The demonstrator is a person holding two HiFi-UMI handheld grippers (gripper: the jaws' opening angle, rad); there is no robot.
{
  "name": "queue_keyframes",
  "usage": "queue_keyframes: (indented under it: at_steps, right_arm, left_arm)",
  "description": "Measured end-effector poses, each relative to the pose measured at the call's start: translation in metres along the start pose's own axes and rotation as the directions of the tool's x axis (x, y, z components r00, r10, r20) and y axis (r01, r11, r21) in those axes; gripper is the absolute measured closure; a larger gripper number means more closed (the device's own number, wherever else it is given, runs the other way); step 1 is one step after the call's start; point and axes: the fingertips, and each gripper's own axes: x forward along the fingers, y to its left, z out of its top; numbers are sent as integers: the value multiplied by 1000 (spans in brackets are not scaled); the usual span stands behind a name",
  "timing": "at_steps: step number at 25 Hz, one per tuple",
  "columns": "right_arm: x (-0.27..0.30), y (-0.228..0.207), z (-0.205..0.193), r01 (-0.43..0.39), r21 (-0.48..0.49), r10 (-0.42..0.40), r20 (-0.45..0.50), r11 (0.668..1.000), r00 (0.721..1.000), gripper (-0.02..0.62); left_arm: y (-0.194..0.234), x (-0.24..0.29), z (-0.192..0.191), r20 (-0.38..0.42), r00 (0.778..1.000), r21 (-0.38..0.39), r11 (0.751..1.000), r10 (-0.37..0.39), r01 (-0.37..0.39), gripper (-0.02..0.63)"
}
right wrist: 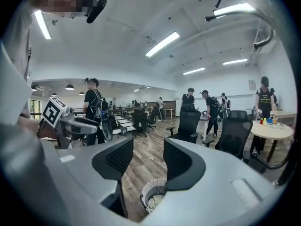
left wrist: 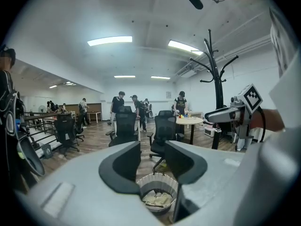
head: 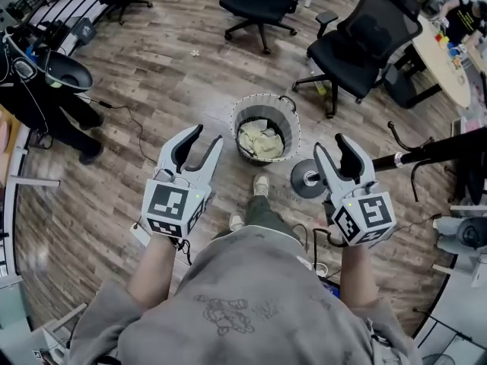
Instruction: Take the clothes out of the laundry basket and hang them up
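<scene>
A wide wood-plank floor (head: 152, 74) fills the room. The person wearing the camera stands on it in a grey top (head: 251, 295), with both arms held out in front. A black office chair (head: 365, 33) stands beyond, at the person's right. A black coat stand (left wrist: 215, 74) rises on that same side, and its round base (head: 307, 179) rests on the floor. The laundry basket (head: 240, 116), round with striped grey walls, sits on the floor straight ahead of the person's feet, between the two grippers as seen from above. Pale, crumpled clothes (head: 261, 141) lie inside it (none hang over the rim). The left gripper (head: 207, 138) and the right gripper (head: 330, 144) are held level, well apart from each other and above the basket. Each has its jaws moderately spread with nothing between them, and the basket shows through both gaps.
</scene>
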Motion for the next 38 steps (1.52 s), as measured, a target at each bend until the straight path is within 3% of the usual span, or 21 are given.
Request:
queue_keyframes:
  at_steps: [9,18,21,27,32,38]
  right_arm:
    - [102,-69,-63,-35,39,41,-165,999,985,368]
    - [181,-116,-155,-96,76,118,-379,992,918,368]
    - [202,-122,-187,-124,92,152,-438,988,886,367]
    - [230,-125,-239,-136,126,182,-509,983,841,365]
    - [246,-131,-278,-104,156,175,-567,982,805,357]
    - [257,-145,-331,-17,197,140,-634,980,761,353]
  left_arm:
    - [35,115,-50,-150,988,10,999,35,-34,446]
    - [51,210,-107,-300,954,35,999,18,-7,446]
    - [52,234,-130,-352,936,63,998,15,8,446]
    - [48,265,-182,-461,887,39,998,-26,50,446]
    - [48,282,-217,-528,846,11,996,-71,90,446]
    - [49,319,-264,-604,786,41,979,-133,197,442]
